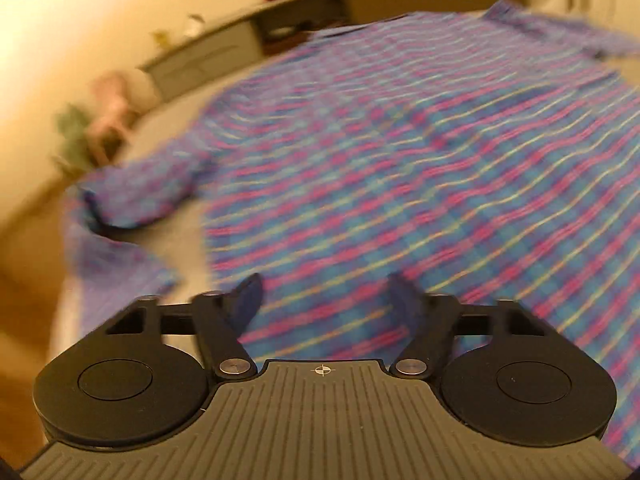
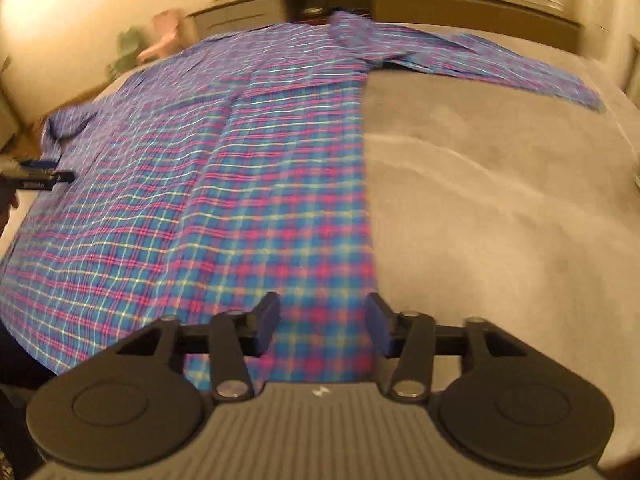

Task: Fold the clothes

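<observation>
A blue, pink and yellow plaid shirt (image 2: 224, 152) lies spread flat on a grey bed (image 2: 500, 200), collar at the far end and one sleeve (image 2: 500, 66) stretched out to the right. My right gripper (image 2: 322, 320) is open just above the shirt's near right hem. In the left wrist view the same shirt (image 1: 400, 168) fills the frame, with its left sleeve (image 1: 144, 192) bent at the bed's left edge. My left gripper (image 1: 322, 300) is open above the shirt's near left part. It also shows in the right wrist view (image 2: 40, 176) at the far left.
A long grey sideboard (image 2: 400, 0) with small items on top runs along the far wall. A pink child's chair (image 2: 166, 34) and a green thing (image 2: 128, 50) stand on the floor beyond the bed's left edge. Grey bedding lies bare to the right of the shirt.
</observation>
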`<act>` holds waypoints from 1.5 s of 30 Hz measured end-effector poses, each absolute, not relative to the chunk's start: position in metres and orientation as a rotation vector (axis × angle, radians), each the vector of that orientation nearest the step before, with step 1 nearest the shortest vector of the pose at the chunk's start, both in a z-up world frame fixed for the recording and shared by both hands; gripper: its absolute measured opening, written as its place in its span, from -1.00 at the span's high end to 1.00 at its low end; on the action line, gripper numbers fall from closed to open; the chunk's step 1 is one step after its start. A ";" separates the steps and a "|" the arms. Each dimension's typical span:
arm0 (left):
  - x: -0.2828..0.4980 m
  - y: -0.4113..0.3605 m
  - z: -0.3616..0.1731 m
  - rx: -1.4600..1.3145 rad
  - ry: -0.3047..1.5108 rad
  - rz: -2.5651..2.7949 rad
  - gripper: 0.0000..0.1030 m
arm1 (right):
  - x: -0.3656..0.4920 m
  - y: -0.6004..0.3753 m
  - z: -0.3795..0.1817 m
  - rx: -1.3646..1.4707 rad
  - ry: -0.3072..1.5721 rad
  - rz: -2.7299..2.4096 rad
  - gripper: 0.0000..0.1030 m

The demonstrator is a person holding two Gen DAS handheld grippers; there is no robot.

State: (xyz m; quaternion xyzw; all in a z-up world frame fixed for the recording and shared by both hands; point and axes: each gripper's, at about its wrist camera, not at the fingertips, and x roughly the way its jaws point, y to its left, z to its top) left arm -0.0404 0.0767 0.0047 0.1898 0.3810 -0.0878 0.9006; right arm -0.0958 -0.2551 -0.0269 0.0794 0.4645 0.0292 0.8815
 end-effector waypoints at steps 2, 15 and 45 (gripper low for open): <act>-0.064 0.066 0.021 0.420 0.726 -0.250 -0.11 | -0.109 -0.258 -0.025 0.176 0.961 0.019 -0.25; -0.288 -0.023 0.033 0.677 0.426 -1.065 -0.38 | -0.124 -0.317 -0.039 1.122 0.749 0.223 0.95; -0.204 0.007 0.047 0.578 0.572 -0.843 -0.17 | -0.140 -0.255 -0.004 0.373 0.964 0.128 0.07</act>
